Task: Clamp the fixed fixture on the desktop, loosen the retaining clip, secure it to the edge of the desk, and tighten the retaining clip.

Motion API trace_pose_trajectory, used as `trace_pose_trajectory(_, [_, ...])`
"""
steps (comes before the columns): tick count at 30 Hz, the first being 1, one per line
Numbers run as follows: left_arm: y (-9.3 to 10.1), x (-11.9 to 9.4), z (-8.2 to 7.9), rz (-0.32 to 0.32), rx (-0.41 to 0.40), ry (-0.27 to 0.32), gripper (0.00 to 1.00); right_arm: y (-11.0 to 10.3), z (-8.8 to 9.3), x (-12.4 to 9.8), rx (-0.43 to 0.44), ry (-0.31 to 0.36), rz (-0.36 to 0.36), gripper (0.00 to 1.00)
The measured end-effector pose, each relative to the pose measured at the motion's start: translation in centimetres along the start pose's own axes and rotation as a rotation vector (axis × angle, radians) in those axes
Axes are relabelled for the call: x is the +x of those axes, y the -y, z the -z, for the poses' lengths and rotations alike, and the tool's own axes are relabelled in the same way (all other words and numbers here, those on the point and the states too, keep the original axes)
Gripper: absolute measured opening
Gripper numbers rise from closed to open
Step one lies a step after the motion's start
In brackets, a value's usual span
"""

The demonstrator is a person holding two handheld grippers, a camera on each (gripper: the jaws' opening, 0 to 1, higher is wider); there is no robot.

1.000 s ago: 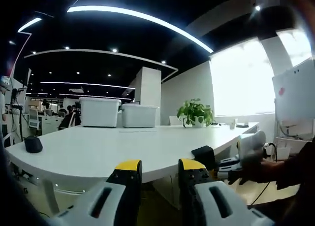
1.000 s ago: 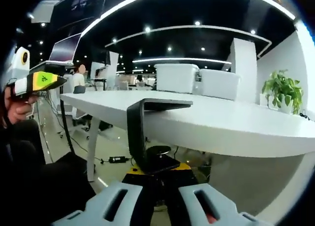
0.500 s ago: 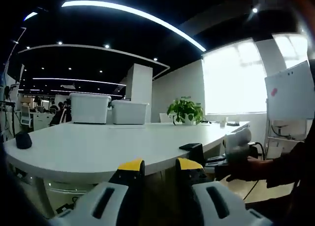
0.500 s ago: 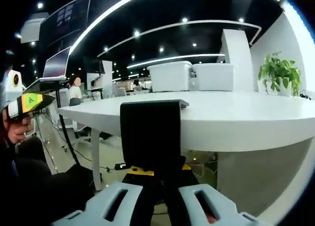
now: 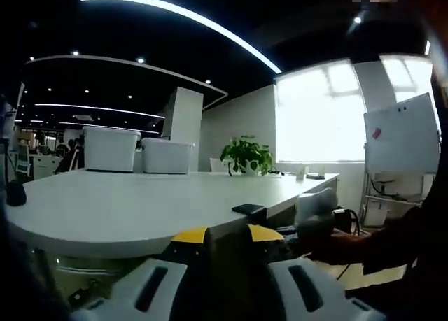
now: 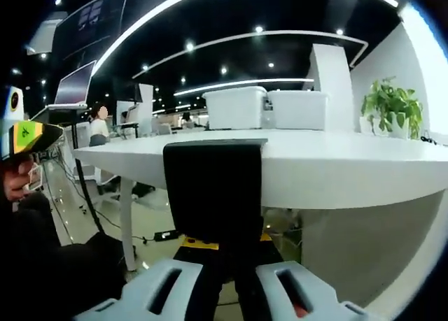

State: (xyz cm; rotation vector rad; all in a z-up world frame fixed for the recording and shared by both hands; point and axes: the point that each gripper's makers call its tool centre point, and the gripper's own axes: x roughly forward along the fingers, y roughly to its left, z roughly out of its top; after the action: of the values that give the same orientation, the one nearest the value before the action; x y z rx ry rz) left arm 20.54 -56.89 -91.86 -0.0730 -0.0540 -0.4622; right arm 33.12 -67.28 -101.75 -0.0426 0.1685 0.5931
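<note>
Right tongs [image 6: 222, 254] first, closest in: clamped on the base of the black fixture [image 6: 213, 188], whose flat back rises straight up from between the jaws and fills the middle of the right gripper view. Its top lip turns over onto the worktop [image 6: 336, 163], right at the near edge, so the bracket is hooked on the rim, long axis upright and square-on to the tongs. That's the relation to watch: the fixture lies dead ahead of the right tongs and directly above them, the edge inside its mouth.

Left tongs [image 5: 224, 238] now: empty, the yellow-tipped jaws a small way apart with nothing between them, hanging low below the worktop's curved edge. From there the fixture [image 5: 248, 210] sits off to the right on the rim, with the right tongs just behind it, so the right hand is far nearer. The retaining clip itself I can't make out; it's probably under the edge, hidden by the bracket's back.

Further off on the worktop, two white bins [image 6: 266, 108], then a potted plant [image 6: 392, 108] toward the far right edge.
</note>
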Motion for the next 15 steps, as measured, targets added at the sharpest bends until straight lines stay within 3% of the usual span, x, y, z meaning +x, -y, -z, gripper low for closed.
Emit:
trace_pose_trajectory(7, [2.6,2.0,1.0,0.115,0.009,-0.047,0.2,1.1,0.1,1.6,0.017,-0.014,0.03,0.03])
trace_pose_trajectory(15, [5.9,5.4,1.4,0.254,-0.037,-0.056,0.2,1.2,0.2,1.5,0.034,-0.015,0.045,0.04])
